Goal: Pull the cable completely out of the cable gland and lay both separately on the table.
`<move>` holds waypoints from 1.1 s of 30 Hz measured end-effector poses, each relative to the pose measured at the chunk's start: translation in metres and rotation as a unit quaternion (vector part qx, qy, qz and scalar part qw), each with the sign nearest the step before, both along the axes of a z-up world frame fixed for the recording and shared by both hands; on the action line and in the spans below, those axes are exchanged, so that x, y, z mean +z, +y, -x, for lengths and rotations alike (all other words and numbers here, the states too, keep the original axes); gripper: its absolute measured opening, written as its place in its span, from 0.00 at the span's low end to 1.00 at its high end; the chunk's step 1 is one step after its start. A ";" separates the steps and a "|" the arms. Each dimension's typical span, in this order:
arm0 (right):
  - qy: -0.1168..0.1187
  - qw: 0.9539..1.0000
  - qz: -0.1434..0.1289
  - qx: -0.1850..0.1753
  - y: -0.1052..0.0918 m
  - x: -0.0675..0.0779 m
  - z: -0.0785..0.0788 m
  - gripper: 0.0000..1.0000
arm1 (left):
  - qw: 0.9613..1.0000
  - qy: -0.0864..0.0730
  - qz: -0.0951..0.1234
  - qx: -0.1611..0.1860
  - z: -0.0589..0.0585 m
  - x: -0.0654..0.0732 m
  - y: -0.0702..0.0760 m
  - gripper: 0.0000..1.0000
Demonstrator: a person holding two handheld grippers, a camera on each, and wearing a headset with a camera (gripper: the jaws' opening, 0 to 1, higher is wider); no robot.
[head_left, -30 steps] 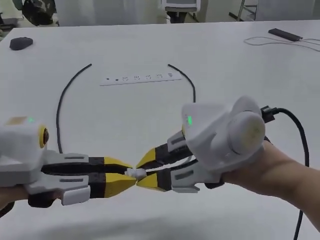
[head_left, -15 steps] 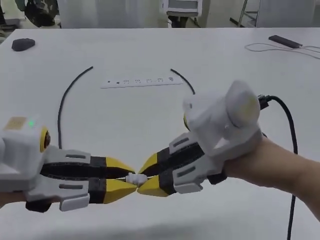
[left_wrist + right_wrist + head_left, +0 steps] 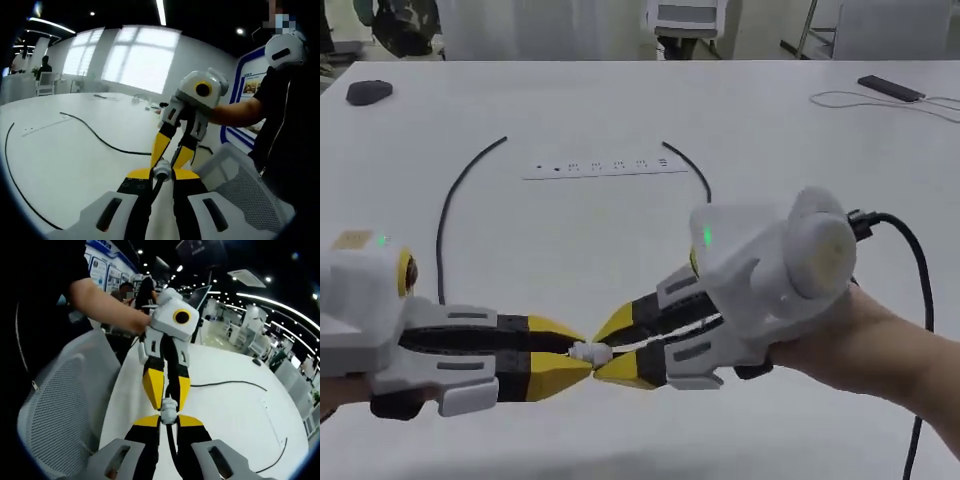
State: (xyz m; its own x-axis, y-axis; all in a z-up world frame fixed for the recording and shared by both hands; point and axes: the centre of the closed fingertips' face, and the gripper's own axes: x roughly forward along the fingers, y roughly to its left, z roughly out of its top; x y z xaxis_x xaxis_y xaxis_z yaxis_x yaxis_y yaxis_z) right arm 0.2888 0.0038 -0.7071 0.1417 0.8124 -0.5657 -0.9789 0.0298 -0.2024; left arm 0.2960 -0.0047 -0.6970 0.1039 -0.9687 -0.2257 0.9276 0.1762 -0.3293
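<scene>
Above the table's (image 3: pixel 770 130) near edge, the left claw (image 3: pixel 570 352) from 9 o'clock meets the right claw (image 3: pixel 610 350) from 3 o'clock, with the cable gland (image 3: pixel 588 352) between. At 12 o'clock beyond, the cable (image 3: pixel 445 205) flanks a power strip (image 3: pixel 605 166).

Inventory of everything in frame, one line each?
table: 1, white, under everything
cable: 1, black, looped on the table and running into the grippers
gland: 1, white, on the cable between the gripper tips, above the table
power strip: 1, white, mid table, far side
mouse-like object: 1, dark, far left
flat device: 1, black, far right
wire: 1, thin, white, beside the device
mesh chair: 1, grey, at the table edge
left gripper: 1, white, black and yellow, shut at the gland
right gripper: 1, same colours, shut, cable between its jaws
forearm: 1, bare, behind the right gripper
</scene>
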 end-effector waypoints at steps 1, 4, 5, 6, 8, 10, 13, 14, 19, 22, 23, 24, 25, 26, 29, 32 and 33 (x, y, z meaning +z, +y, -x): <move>-0.012 1.000 0.002 0.005 0.000 0.000 0.000 0.06 | 1.000 0.003 0.001 0.001 0.000 0.000 0.000 0.14; -0.030 0.999 0.011 0.013 0.000 -0.001 0.001 0.06 | 0.999 0.037 0.003 0.007 0.000 -0.002 -0.001 0.14; -0.032 0.999 0.011 0.015 0.001 -0.001 0.000 0.06 | 0.998 0.064 0.005 0.014 0.000 -0.002 0.000 0.14; -0.043 0.999 0.013 0.018 0.001 -0.001 -0.001 0.06 | 0.997 0.076 0.008 0.019 -0.001 -0.003 0.000 0.14; -0.037 0.999 0.009 0.017 0.001 0.000 -0.001 0.07 | 0.997 0.079 0.013 0.020 -0.002 -0.002 0.002 0.14; -0.011 1.000 0.004 0.010 0.001 0.000 0.000 0.07 | 0.999 0.046 0.016 0.016 0.001 0.000 0.001 0.14; 0.048 0.999 -0.011 -0.015 0.001 0.002 -0.001 0.08 | 1.000 -0.001 0.012 0.008 0.002 0.000 0.000 0.14; 0.059 0.998 -0.013 -0.020 -0.001 0.002 -0.002 0.09 | 1.000 -0.016 0.010 0.008 0.001 0.001 0.001 0.14; 0.154 0.986 -0.050 -0.048 -0.003 0.006 -0.002 0.17 | 0.999 -0.047 0.019 0.001 0.003 0.008 0.003 0.15; 0.200 0.975 -0.075 -0.057 -0.001 0.010 0.000 0.16 | 0.998 -0.062 0.016 -0.002 0.002 0.008 0.003 0.14; 0.207 0.973 -0.080 -0.059 0.000 0.011 0.000 0.17 | 0.998 -0.066 0.016 -0.003 0.003 0.008 0.003 0.14; 0.244 0.963 -0.090 -0.072 0.001 0.012 0.000 0.18 | 0.997 -0.070 0.019 -0.005 0.003 0.009 0.003 0.14; 0.245 0.962 -0.095 -0.071 0.001 0.013 -0.001 0.18 | 0.997 -0.081 0.016 -0.008 0.004 0.009 0.003 0.14; 0.239 0.964 -0.096 -0.069 0.000 0.014 -0.002 0.17 | 0.996 -0.081 0.019 -0.008 0.004 0.010 0.002 0.14; 0.244 0.963 -0.093 -0.067 0.001 0.014 0.001 0.10 | 0.995 -0.092 0.025 -0.012 0.004 0.012 0.002 0.14; 0.251 0.961 -0.093 -0.066 0.003 0.014 0.003 0.09 | 0.995 -0.091 0.027 -0.014 0.005 0.012 0.002 0.14; 0.249 0.962 -0.093 -0.065 0.004 0.014 0.004 0.09 | 0.995 -0.090 0.027 -0.014 0.005 0.012 0.003 0.14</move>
